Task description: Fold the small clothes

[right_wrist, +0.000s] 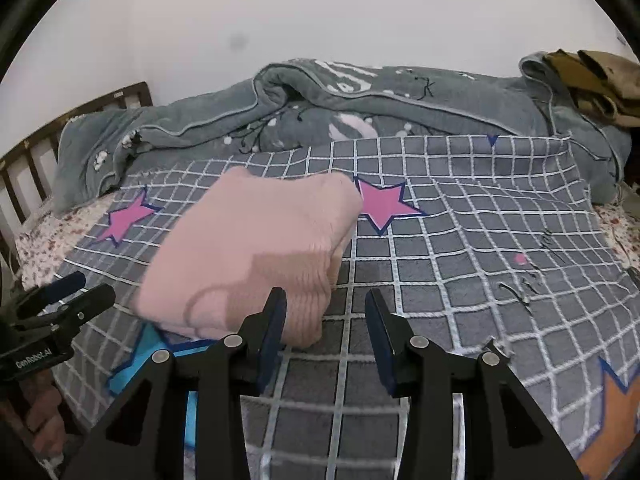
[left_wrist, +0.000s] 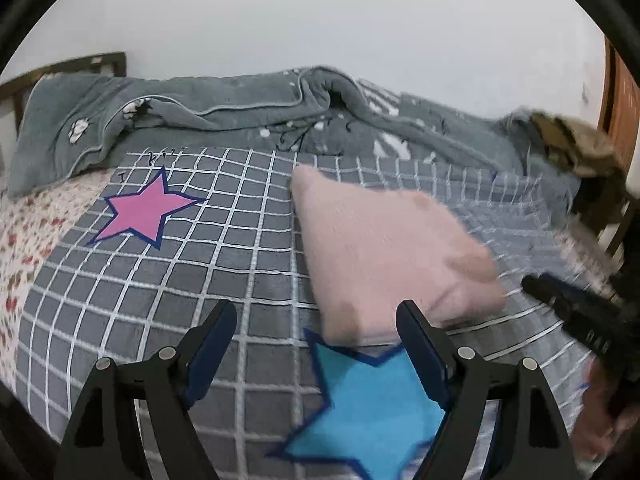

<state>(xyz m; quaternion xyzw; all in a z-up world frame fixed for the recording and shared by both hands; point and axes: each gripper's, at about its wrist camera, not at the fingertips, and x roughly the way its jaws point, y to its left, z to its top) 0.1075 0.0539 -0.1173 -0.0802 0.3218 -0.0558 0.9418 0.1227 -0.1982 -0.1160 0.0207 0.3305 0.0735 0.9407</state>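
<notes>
Both grippers tilt down over the bed (right_wrist: 460, 240) — left gripper (left_wrist: 316, 344) wide open, right gripper (right_wrist: 326, 328) half-open, both empty — folded pink garment (right_wrist: 256, 248) near its front edge.

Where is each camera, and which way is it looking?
Left wrist: sits on the left gripper, looking forward and down at the bed; its own open fingers show, plus the right gripper and a hand.
Right wrist: sits on the right gripper, looking the same way; its open fingers show, plus the left gripper.
Both see the folded pink garment, checked sheet, blue star, and grey blanket.
</notes>
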